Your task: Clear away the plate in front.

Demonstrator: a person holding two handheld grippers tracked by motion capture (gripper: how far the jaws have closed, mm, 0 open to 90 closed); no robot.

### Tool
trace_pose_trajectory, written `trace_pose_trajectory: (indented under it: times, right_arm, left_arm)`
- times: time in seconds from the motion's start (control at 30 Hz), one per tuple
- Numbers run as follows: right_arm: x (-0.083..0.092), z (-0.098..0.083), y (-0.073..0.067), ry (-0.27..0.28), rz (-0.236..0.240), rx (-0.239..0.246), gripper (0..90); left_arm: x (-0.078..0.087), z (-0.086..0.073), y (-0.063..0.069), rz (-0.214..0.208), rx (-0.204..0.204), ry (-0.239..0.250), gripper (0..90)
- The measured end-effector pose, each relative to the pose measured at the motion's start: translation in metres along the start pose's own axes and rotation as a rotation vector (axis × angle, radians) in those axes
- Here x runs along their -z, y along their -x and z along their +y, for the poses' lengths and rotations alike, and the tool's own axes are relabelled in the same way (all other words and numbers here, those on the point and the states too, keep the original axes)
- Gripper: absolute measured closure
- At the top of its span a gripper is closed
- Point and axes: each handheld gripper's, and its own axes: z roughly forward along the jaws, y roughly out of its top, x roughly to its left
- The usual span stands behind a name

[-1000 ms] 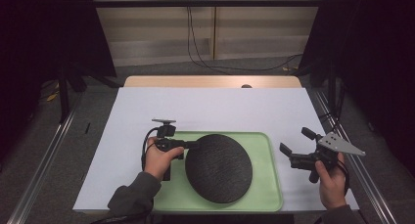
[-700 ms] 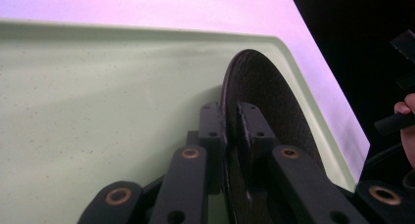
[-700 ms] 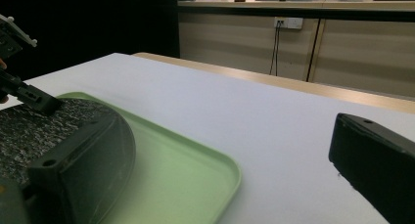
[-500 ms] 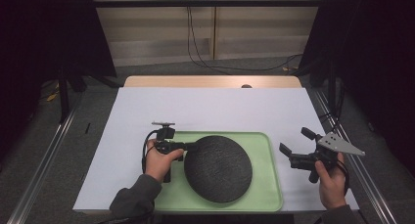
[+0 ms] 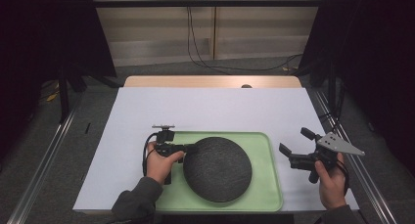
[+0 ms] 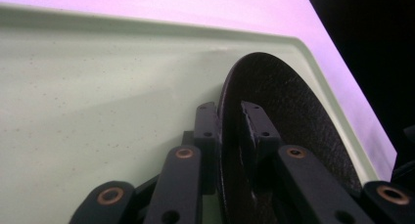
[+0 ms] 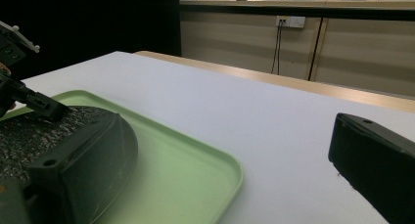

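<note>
A dark speckled round plate point(image 5: 218, 169) lies in a light green tray point(image 5: 268, 187) near the table's front edge. My left gripper point(image 5: 188, 148) is shut on the plate's left rim. In the left gripper view its jaws pinch the rim of the plate point(image 6: 293, 126), one on each face, over the tray's floor point(image 6: 98, 87). My right gripper point(image 5: 293, 141) is held open just right of the tray, with nothing between its jaws. In the right gripper view that gripper point(image 7: 230, 131) looks across the tray point(image 7: 195, 160) at the plate point(image 7: 29, 131) and the left gripper point(image 7: 34, 101).
A white sheet point(image 5: 210, 111) covers the tabletop, with a wooden strip point(image 5: 210, 81) at its far edge. A small dark object point(image 5: 246, 86) sits on that strip. Metal rails point(image 5: 44, 160) run along both sides, and cables point(image 5: 205, 53) hang behind the table.
The plate and my left gripper have shifted very slightly to the left. The right gripper has stayed where it was.
</note>
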Motion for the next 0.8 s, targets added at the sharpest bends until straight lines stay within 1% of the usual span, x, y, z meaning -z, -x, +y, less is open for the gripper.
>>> trace_pose_trajectory:
  times: [0.07,0.13,0.23,0.3,0.33,0.37,0.47,0.57,0.6,0.7,0.73,0.77,0.8]
  right_arm:
    - [0.0,0.0,0.0001,-0.001,-0.001,0.004,0.0]
    - [0.0002,0.0001,0.0001,-0.004,-0.001,0.002,0.0]
    - [0.0002,0.0001,0.0001,0.001,0.002,0.002,0.0]
    - [0.0002,0.0,0.0001,0.001,0.0,0.0,0.0]
    - [0.0002,0.0,0.0001,0.001,0.0,0.0,0.0]
    - [0.0002,0.0,0.0002,-0.001,0.002,0.001,0.0]
    - [0.0,0.0,0.0,-0.003,0.0,0.005,0.0]
    - [0.0001,0.0001,0.0,-0.005,0.002,0.004,0.0]
    - [-0.0001,0.0,-0.0001,-0.003,0.0,0.004,0.0]
    - [-0.0002,0.0,-0.0003,-0.003,-0.002,0.004,0.0]
    - [-0.0004,0.0,-0.0001,-0.002,-0.001,0.009,0.0]
    - [-0.0008,-0.0002,0.0001,0.001,0.0,0.013,0.0]
    - [-0.0007,-0.0001,0.0,-0.001,-0.001,0.013,0.0]
  left_arm:
    - [-0.0006,-0.0003,-0.0003,0.012,-0.012,-0.003,78.0]
    - [-0.0013,-0.0008,-0.0006,0.016,-0.015,-0.004,77.4]
    - [-0.0024,-0.0016,-0.0013,0.021,-0.006,-0.001,76.8]
    - [-0.0029,-0.0028,-0.0029,0.026,-0.01,-0.007,76.4]
    - [-0.0041,-0.0037,-0.0024,0.025,0.009,0.006,76.4]
    - [-0.0034,-0.0039,-0.0042,0.03,-0.011,-0.013,76.2]
    - [-0.0046,-0.0044,-0.0055,0.031,0.001,-0.008,75.8]
    - [-0.0049,-0.0043,-0.0046,0.039,0.001,0.001,76.2]
    - [-0.0044,-0.0038,-0.0052,0.043,-0.008,-0.01,76.3]
    - [-0.0041,-0.0037,-0.0057,0.045,-0.014,-0.012,76.5]
    - [-0.0039,-0.0035,-0.0056,0.046,-0.012,-0.012,76.6]
    - [-0.0042,-0.0033,-0.0048,0.052,0.002,0.003,77.3]
    - [-0.004,-0.0031,-0.0052,0.053,-0.005,-0.001,77.4]
